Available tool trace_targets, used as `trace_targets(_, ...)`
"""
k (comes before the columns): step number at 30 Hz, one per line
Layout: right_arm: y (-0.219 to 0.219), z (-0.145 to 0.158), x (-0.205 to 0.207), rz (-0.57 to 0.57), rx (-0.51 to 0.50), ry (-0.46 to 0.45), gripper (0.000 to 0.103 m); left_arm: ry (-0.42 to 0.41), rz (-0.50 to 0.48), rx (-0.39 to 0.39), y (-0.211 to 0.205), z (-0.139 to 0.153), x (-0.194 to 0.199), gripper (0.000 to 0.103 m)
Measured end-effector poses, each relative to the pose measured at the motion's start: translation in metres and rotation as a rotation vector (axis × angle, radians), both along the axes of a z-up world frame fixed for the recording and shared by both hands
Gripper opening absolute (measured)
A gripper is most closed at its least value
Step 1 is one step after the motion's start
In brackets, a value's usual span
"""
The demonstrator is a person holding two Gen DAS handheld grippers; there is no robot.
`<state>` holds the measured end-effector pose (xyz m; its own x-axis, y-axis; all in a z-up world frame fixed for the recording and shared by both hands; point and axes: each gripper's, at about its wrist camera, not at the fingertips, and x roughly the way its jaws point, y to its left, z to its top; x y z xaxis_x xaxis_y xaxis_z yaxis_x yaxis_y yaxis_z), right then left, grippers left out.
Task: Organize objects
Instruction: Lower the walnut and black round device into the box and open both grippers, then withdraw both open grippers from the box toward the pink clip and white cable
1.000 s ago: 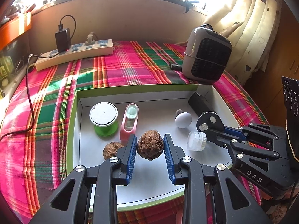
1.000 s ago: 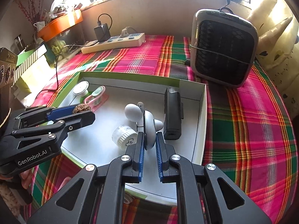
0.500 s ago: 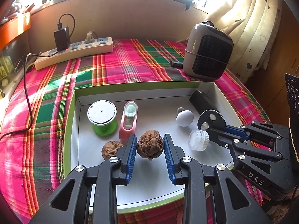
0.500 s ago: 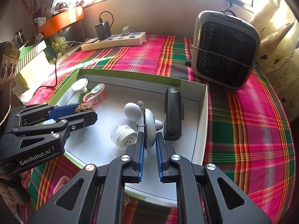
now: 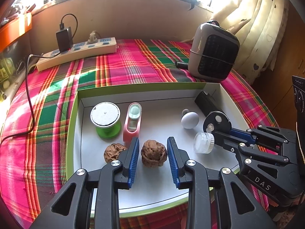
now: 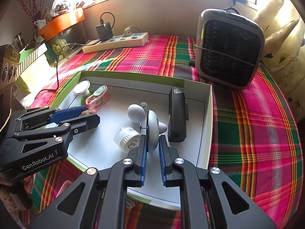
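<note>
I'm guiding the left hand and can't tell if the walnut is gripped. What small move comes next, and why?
Probably close the left gripper. Its fingers flank the walnut with a gap showing on each side, so nothing is held yet. The walnut sits on the tray floor, centred between them, so no re-aiming looks needed.

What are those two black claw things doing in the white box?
A person is tidying small things in the white box with two hand-held grippers. The left gripper sits open around a walnut, with gaps on both sides. The right gripper is pinching a round disc-shaped gadget on its edge. A second walnut, a spool and a small jar sit nearby.
</note>
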<state>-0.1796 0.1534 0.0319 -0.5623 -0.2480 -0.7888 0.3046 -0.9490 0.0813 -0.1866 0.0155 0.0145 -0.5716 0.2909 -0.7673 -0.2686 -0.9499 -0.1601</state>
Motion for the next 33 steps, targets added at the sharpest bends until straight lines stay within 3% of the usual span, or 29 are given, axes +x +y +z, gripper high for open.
trace_targets(9,0.001,0.001,0.002,-0.004,0.002,0.005,0.025,-0.011,0.008,0.002,-0.003,0.000,0.002,0.033)
trace_targets(17,0.004,0.003,0.005,-0.012,0.007,0.014,0.028,-0.003,0.016,0.005,-0.004,0.004,0.007,0.035)
trace_targets(19,0.004,0.004,0.006,-0.014,0.004,0.015,0.034,0.003,0.014,0.006,-0.005,0.005,0.009,0.035)
trace_targets(33,0.006,0.012,0.021,-0.021,0.001,0.041,0.034,0.038,0.023,0.014,-0.012,0.017,0.029,0.036)
